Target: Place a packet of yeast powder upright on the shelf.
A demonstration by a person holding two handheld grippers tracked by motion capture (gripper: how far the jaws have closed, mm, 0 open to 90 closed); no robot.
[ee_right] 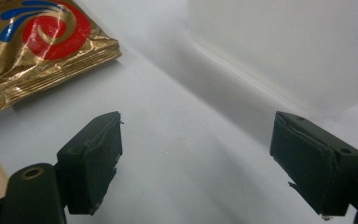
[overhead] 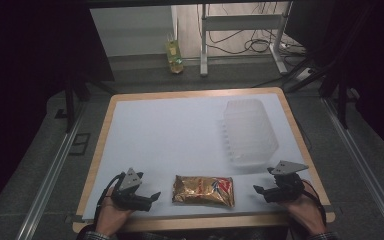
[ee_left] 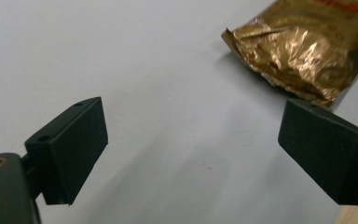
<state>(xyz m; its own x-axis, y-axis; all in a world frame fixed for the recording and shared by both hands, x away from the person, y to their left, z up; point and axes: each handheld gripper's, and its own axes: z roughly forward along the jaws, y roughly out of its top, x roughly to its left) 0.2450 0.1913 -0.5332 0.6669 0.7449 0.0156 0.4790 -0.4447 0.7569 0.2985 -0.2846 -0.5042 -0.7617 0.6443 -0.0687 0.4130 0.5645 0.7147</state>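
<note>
From the high view, the gold foil packet (overhead: 203,190) lay flat on the white surface (overhead: 180,130) near the front edge, between the left hand-held gripper (overhead: 152,196) and the right hand-held gripper (overhead: 258,190), each held just beside one of its ends but touching nothing. A clear plastic container (overhead: 250,131) stood farther back on the right, apart from the packet and with nothing visible inside. In the left gripper view, the jaws stood wide apart over bare surface, with a crumpled end of the packet (ee_left: 303,51) ahead and to the right, outside the gap. In the right gripper view, the jaws were likewise spread with nothing between them; the packet's printed end (ee_right: 42,46) lay up to the left, and the container's pale wall (ee_right: 279,46) rose ahead. Judging by this, the work had barely begun: the packet was ungrasped, and picking it up and, probably, moving it to the container all remained.
</note>
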